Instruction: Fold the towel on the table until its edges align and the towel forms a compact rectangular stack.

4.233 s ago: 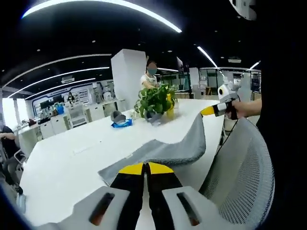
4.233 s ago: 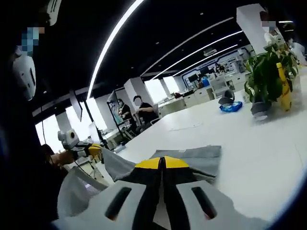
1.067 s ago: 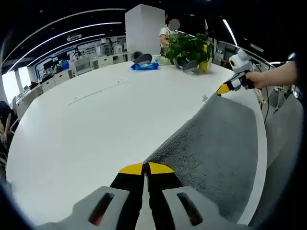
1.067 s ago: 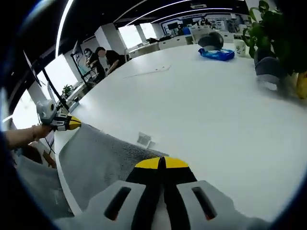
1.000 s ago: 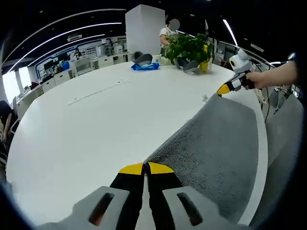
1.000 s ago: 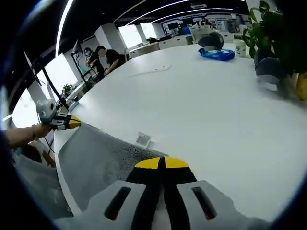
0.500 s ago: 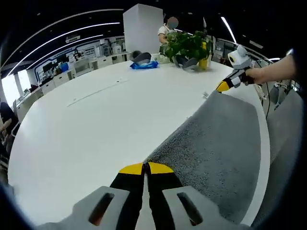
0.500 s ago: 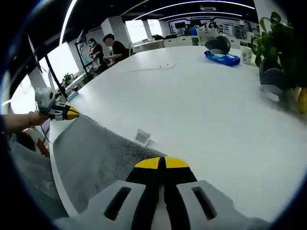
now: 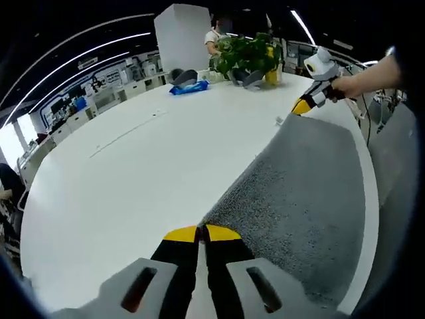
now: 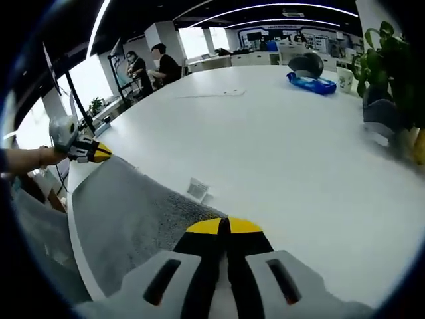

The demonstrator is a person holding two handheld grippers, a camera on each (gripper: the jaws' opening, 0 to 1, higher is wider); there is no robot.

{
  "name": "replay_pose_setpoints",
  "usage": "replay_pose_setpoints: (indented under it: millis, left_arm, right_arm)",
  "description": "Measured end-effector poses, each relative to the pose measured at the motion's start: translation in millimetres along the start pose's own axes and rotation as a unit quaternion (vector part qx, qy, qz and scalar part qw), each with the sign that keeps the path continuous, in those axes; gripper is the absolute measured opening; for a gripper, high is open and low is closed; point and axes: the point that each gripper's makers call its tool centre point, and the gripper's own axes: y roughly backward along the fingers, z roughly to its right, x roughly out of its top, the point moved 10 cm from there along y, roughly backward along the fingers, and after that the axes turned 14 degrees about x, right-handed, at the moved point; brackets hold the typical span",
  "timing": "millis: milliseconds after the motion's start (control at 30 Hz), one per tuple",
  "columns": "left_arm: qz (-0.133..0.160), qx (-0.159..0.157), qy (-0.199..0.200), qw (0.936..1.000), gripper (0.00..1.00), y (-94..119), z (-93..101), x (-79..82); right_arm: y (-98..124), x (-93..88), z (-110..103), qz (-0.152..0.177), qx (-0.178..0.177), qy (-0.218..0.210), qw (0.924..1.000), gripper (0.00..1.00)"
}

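Observation:
A grey towel [image 9: 295,189] lies flat along the near edge of the white table [image 9: 133,173]. In the left gripper view my left gripper [image 9: 199,234] is shut on the towel's near corner, and my right gripper [image 9: 300,106] pinches the far corner, held by a hand. In the right gripper view the same towel [image 10: 126,212] stretches leftward; my right gripper [image 10: 224,226] is shut on its corner, with a white label [image 10: 197,189] just beyond. My left gripper [image 10: 96,154] holds the other corner at the left.
A potted plant [image 9: 244,56] with a yellow bottle, a blue pack [image 9: 186,87] and a grey object stand at the table's far side. The plant [image 10: 388,73] is on the right in the right gripper view. People sit at desks [image 10: 156,66] beyond. A mesh chair [image 9: 392,166] is beside the table.
The towel was lifted and sagging between the grippers earlier; it now lies spread flat on the table. In the last second both views have shifted only slightly, still holding the corners.

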Motion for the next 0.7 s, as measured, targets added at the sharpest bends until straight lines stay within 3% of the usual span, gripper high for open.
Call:
replay_pose_setpoints:
  millis: [100,200,233,300,367,400,533,567,700]
  left_arm:
    - [-0.015,0.019,0.005,0.9997,0.11,-1,2.9,2.4]
    - [-0.036,0.037,0.02,0.9985,0.21,2,-0.8,8.3]
    - [-0.044,0.042,0.037,0.9975,0.24,7,-2.4,12.2]
    - [-0.026,0.037,0.053,0.9976,0.29,15,-2.5,21.2]
    - [0.016,0.047,0.055,0.9972,0.29,25,-0.1,36.3]
    - [0.036,0.042,0.052,0.9971,0.28,31,5.2,45.7]
    - [0.064,-0.012,0.052,0.9965,0.22,41,38.7,70.6]
    - [0.071,-0.043,0.035,0.9959,0.21,42,55.1,77.6]
    - [0.068,-0.107,-0.025,0.9916,0.1,46,103.5,87.3]
  right_arm:
    - [0,-1.4,-2,0.004,-0.008,0.009,0.9999,0.02]
    - [1,-4.3,-3,-0.001,-0.013,-0.024,0.9996,0.2]
    - [3,-4.5,-5,0.012,-0.024,-0.039,0.9989,0.2]
    - [9,4.7,-10,0.036,-0.027,0.015,0.9989,0.1]
    - [15,14.7,-21,0.053,-0.028,0.05,0.997,0.08]
    - [15,18.2,-25,0.053,-0.024,0.063,0.9963,0.09]
    - [7,26.8,-42,0.023,-0.002,0.126,0.9917,0.02]
    - [3,27.6,-49,0.015,0.013,0.139,0.99,0.0]
    - [-8,27.1,-61,0.008,0.029,0.139,0.9899,0.0]
